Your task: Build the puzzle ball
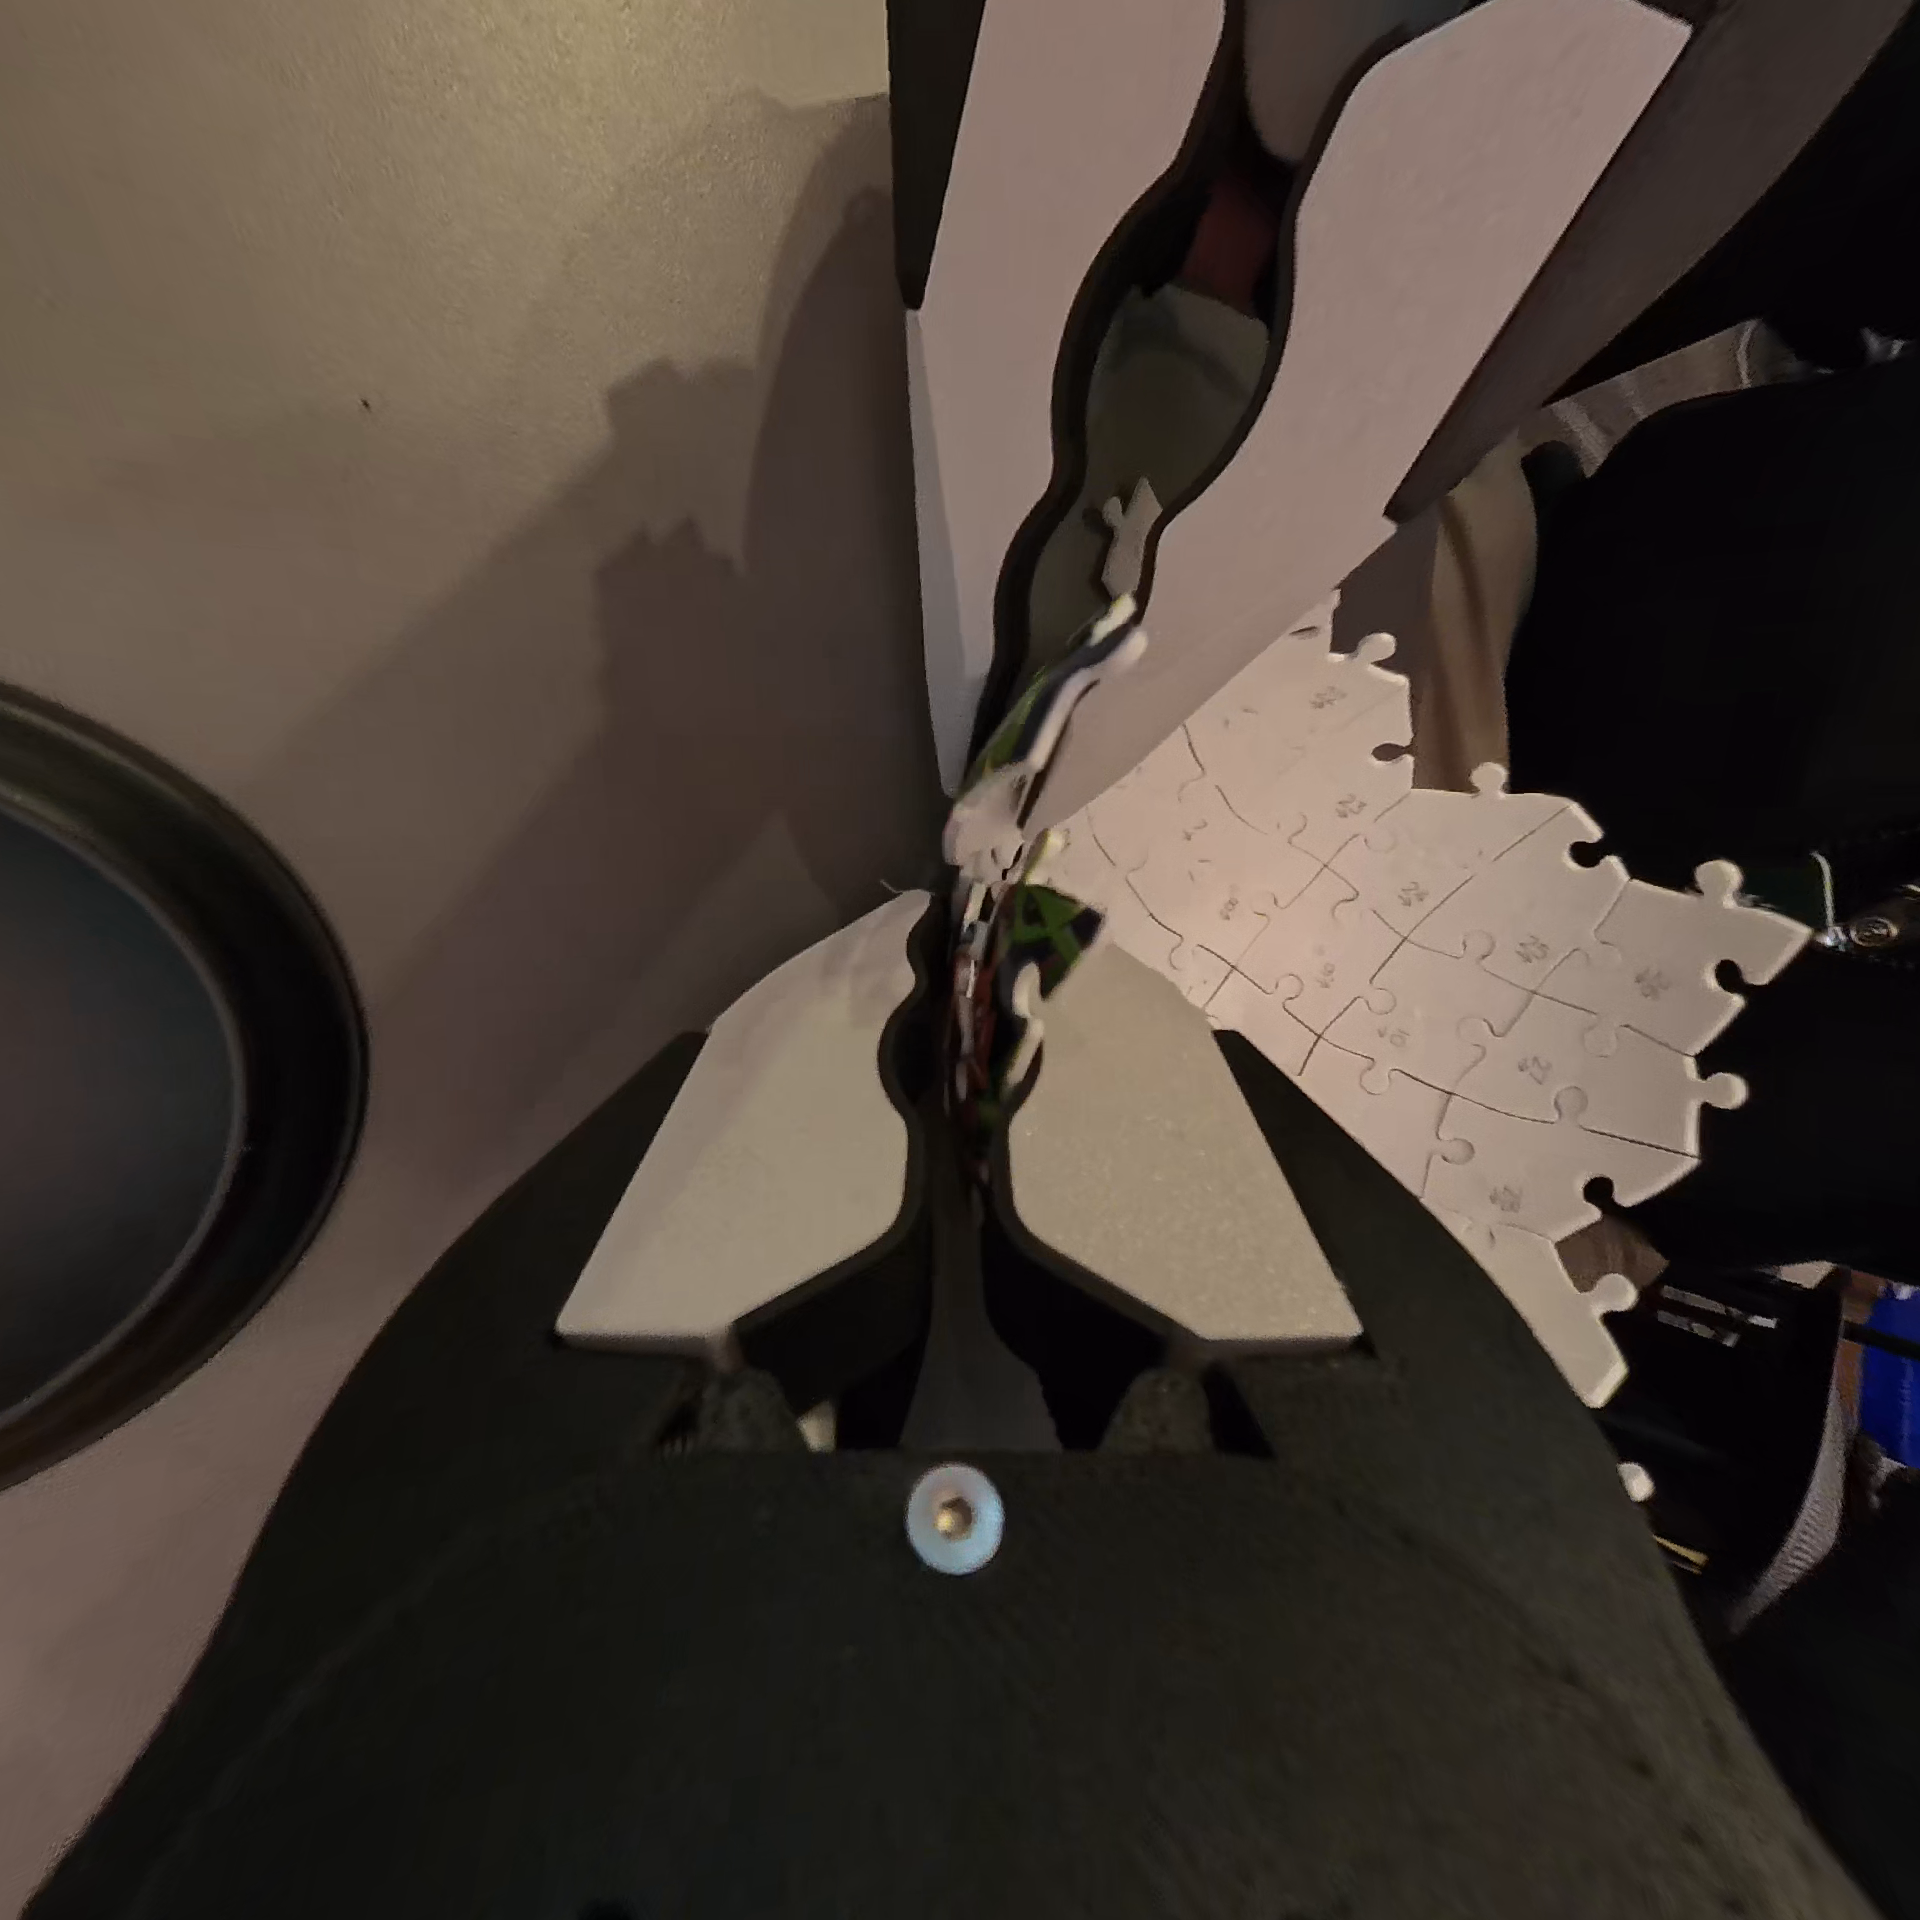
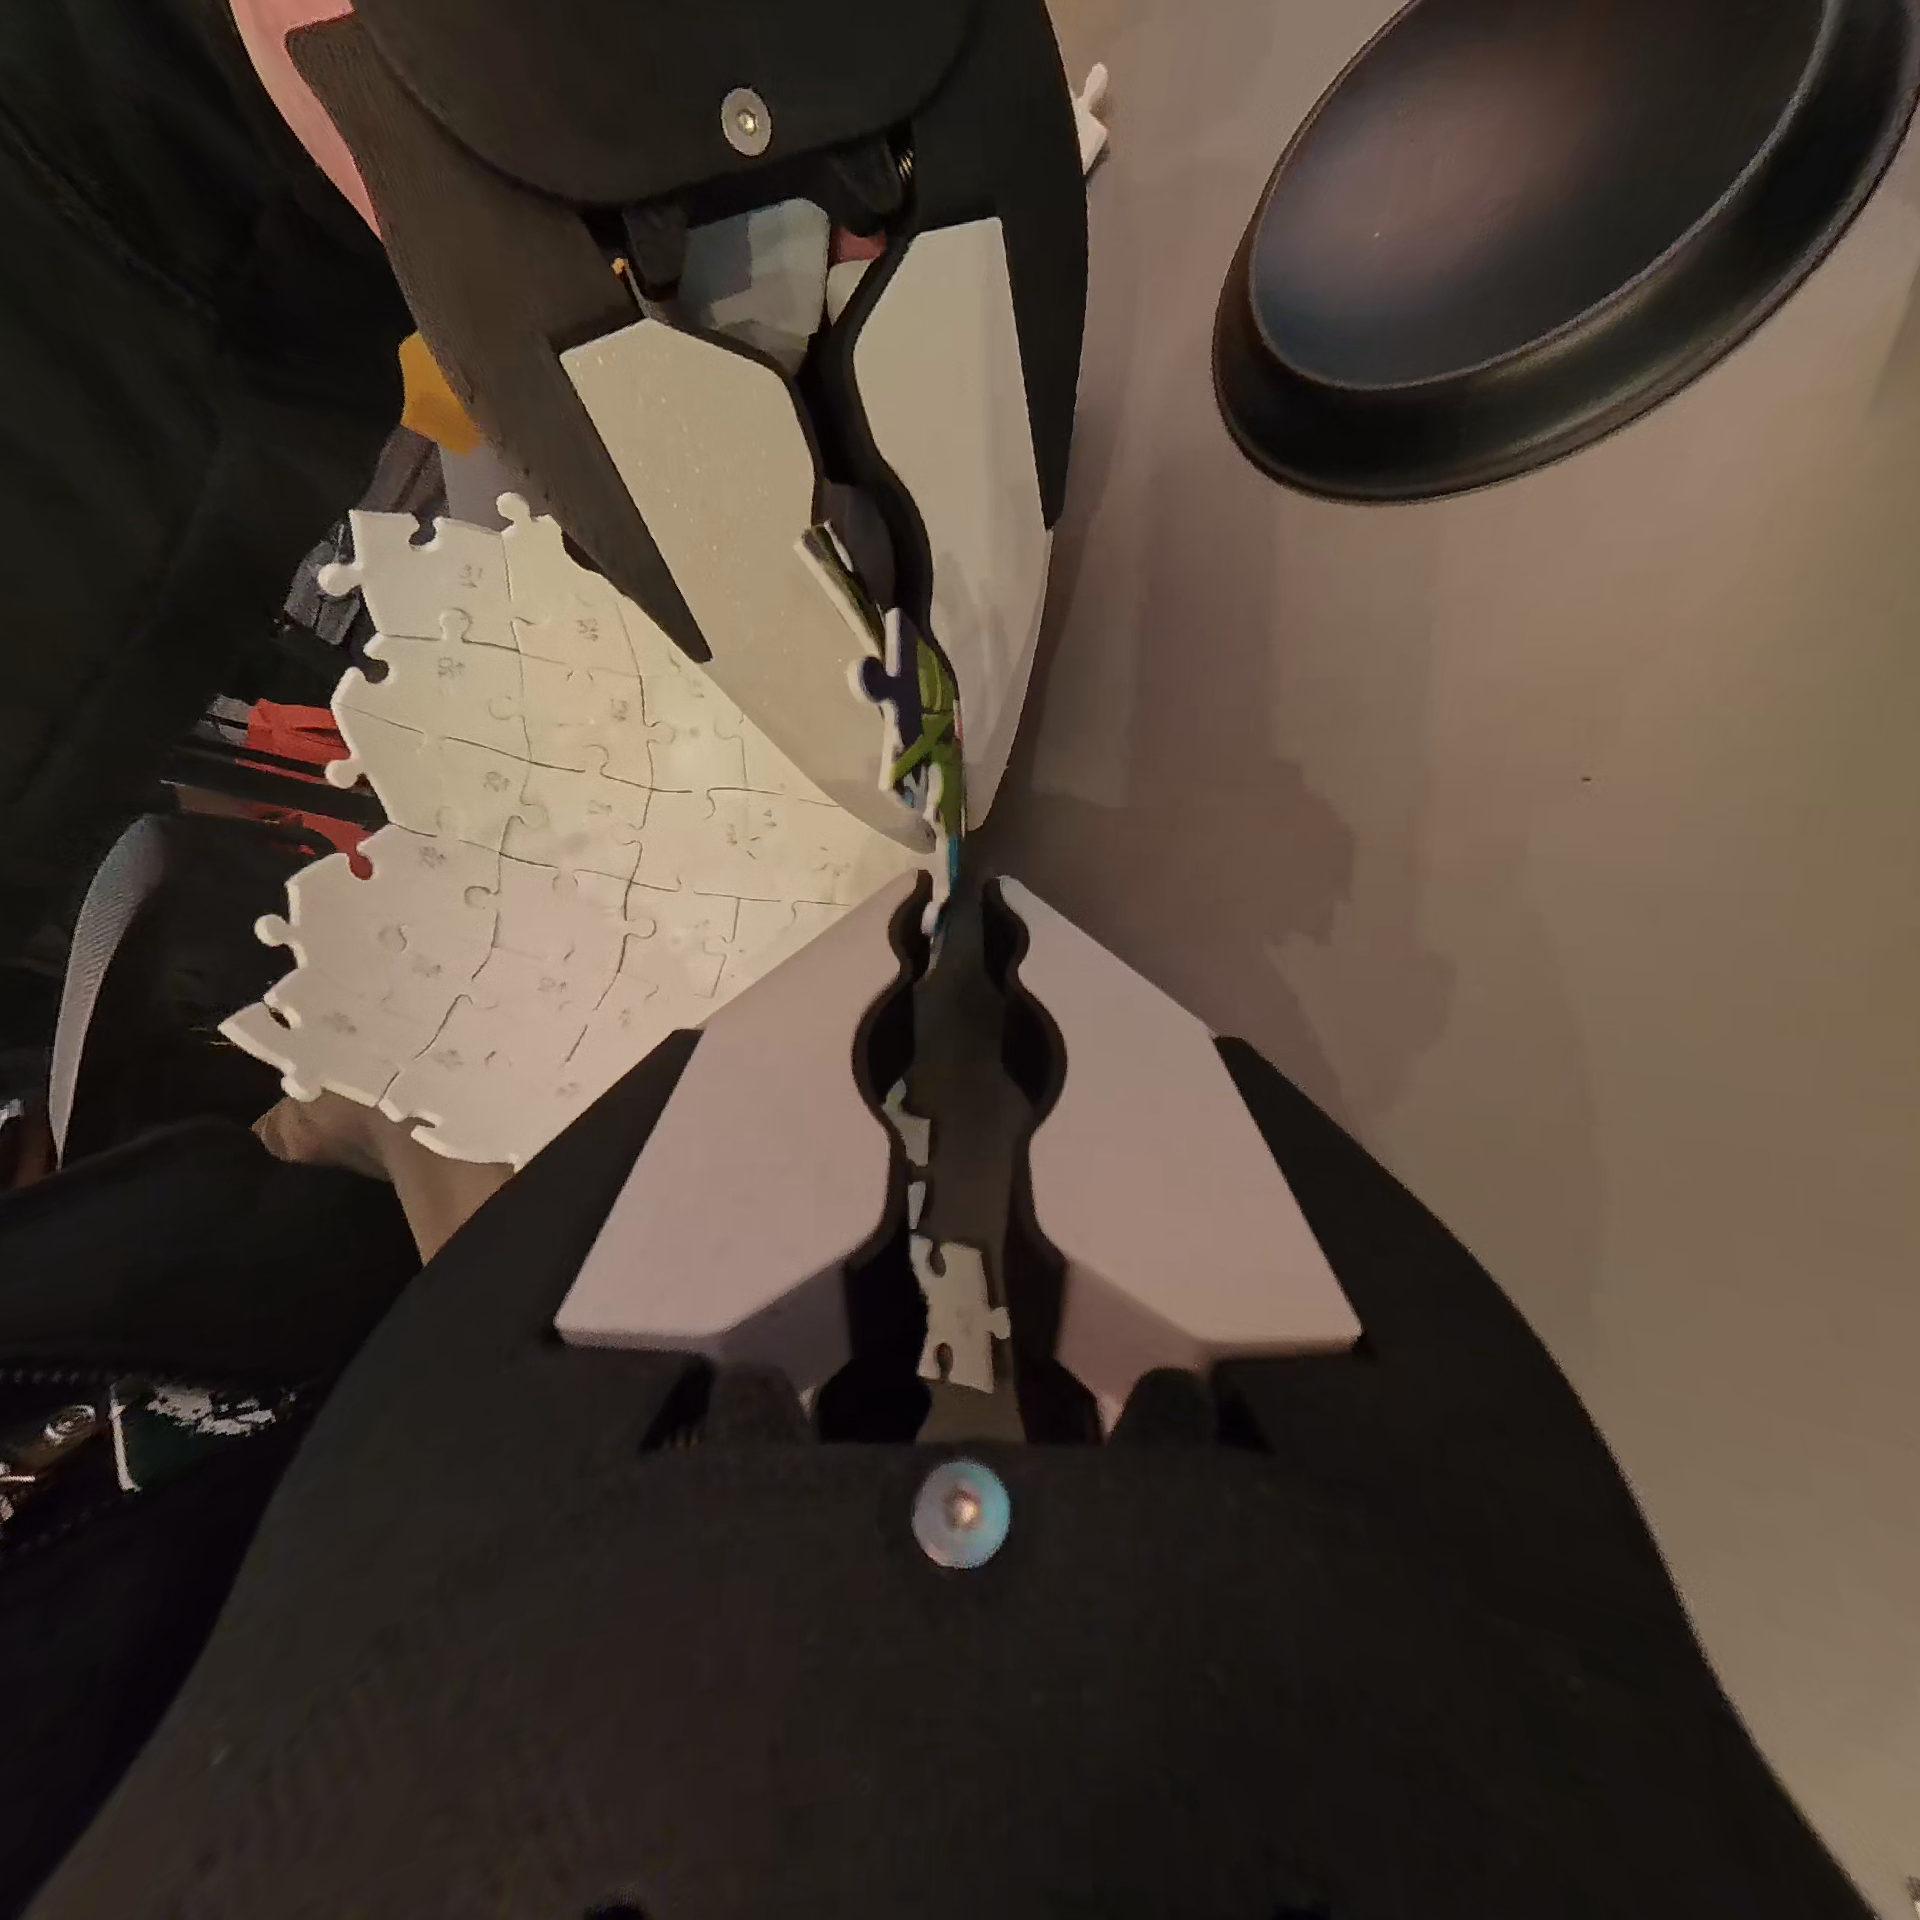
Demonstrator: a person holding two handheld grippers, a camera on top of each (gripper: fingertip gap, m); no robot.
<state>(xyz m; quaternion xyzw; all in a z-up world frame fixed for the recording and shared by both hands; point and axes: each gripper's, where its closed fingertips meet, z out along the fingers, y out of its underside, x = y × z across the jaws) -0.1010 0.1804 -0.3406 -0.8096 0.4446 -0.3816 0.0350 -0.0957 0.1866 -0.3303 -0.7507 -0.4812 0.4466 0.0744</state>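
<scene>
A curved section of joined puzzle pieces (image 1: 1455, 966) shows its white numbered back to the right of my grippers, and it also shows at the left of the right wrist view (image 2: 582, 831). My left gripper (image 1: 982, 935) is shut on that section's coloured edge. My right gripper (image 2: 961, 888) is shut on a puzzle piece (image 2: 961, 1320) that lies edge-on between its fingers. The two grippers meet tip to tip at the section's edge. The right gripper (image 1: 1003, 805) comes in from above in the left wrist view, and the left gripper (image 2: 951, 826) comes in from above in the right wrist view.
A black round bowl (image 1: 312, 987) sits on the pale table (image 1: 416, 520); it also shows at the top right of the right wrist view (image 2: 1558, 239). A person's dark sleeve (image 1: 1714, 623) is behind the puzzle section. A loose white piece (image 2: 1091, 104) lies on the table. My left and right fingertips are right by each other.
</scene>
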